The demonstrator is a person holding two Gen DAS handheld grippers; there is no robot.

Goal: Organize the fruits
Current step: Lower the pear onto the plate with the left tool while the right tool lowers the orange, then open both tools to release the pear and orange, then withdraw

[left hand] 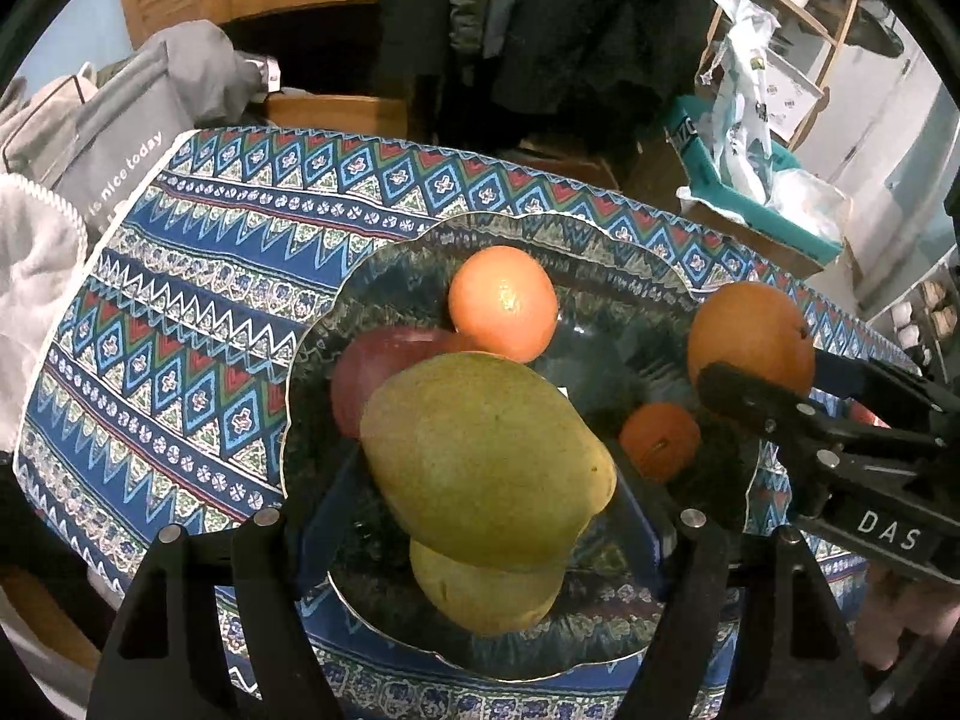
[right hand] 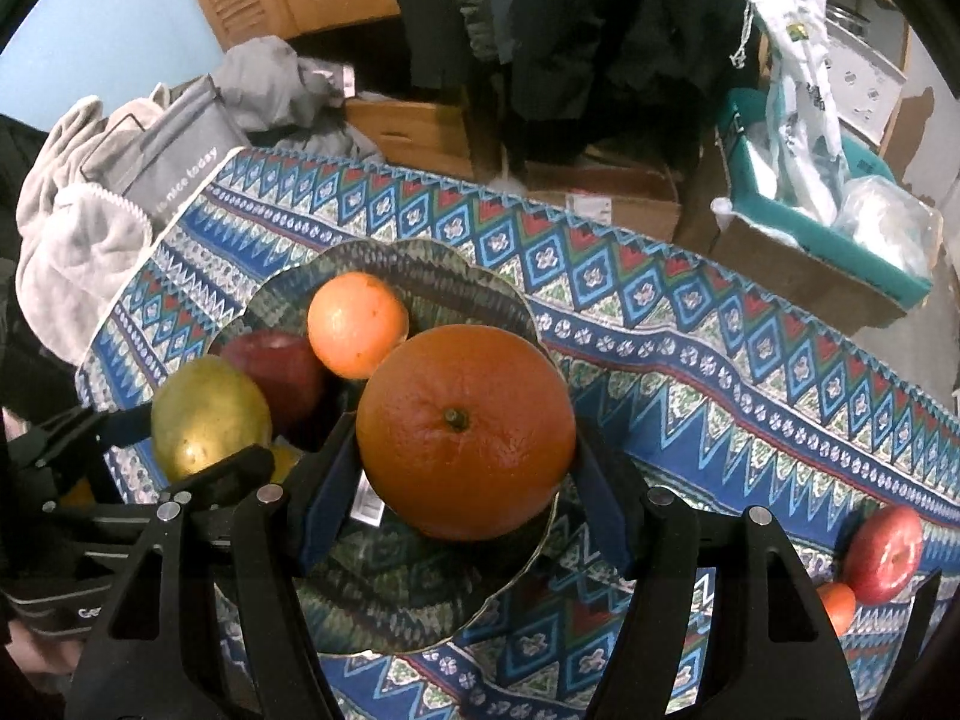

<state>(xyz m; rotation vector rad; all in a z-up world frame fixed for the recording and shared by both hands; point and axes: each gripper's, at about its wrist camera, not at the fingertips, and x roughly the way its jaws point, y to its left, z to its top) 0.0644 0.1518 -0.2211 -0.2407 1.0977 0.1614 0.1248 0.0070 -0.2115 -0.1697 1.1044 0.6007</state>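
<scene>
A glass bowl (left hand: 312, 360) with a wavy rim sits on the patterned tablecloth (left hand: 180, 276). My left gripper (left hand: 486, 480) is shut on a green pear (left hand: 480, 456) and holds it over the bowl. Below it lie a second pear (left hand: 486, 594), a red apple (left hand: 384, 372), an orange (left hand: 504, 300) and a small tangerine (left hand: 660, 438). My right gripper (right hand: 465, 474) is shut on a big orange (right hand: 465, 432) above the bowl's right rim (right hand: 516, 570); it also shows in the left wrist view (left hand: 750, 336). A red apple (right hand: 885, 552) and a tangerine (right hand: 837, 606) lie on the cloth at right.
Grey towels and a grey bag (left hand: 114, 138) lie past the table's left edge. Cardboard boxes (right hand: 606, 192) and a teal-lined box with plastic bags (right hand: 828, 222) stand behind the table. Dark coats (right hand: 570, 18) hang at the back.
</scene>
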